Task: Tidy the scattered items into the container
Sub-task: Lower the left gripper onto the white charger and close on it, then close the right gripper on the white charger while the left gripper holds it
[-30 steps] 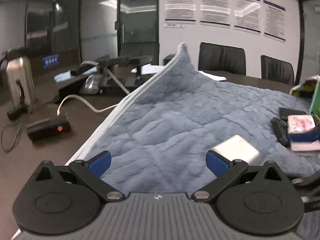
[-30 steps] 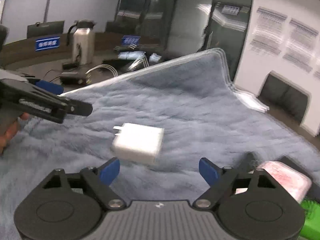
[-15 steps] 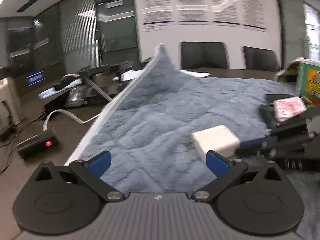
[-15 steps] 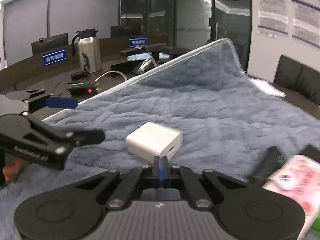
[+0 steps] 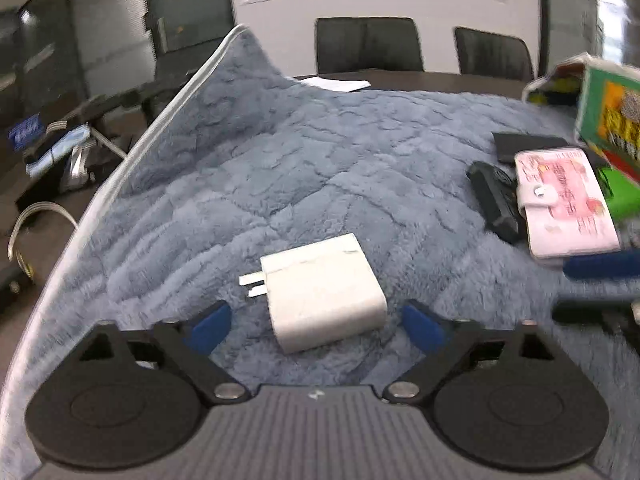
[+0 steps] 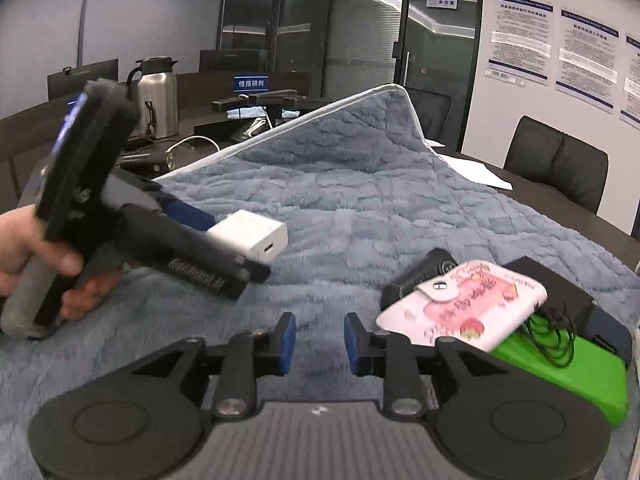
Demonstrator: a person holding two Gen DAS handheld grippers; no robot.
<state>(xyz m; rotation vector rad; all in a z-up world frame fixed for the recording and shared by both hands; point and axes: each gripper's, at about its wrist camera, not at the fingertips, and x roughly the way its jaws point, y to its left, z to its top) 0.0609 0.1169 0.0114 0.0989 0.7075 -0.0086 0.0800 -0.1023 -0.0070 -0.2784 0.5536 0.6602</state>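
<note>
Charger flat on blanket, between fingers of left gripper, spread wide, seemingly not touching | right gripper parted, empty, over blanket | pink case right, on green box

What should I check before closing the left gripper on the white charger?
1. Left gripper open: ok, fingers spread wide.
2. White charger between the left fingers: ok, centred in the left wrist view, lying on the blue blanket.
3. Fingers clear of the charger's prongs: ok, prongs point away toward the left, beyond the pad.
4. Pads touching the charger: not ok, gaps show on both sides.
5. Right gripper out of the way: ok, partly open, empty, off to the side near the pink wallet.
6. Container reachable: cannot tell, no container is clearly identifiable.
</note>
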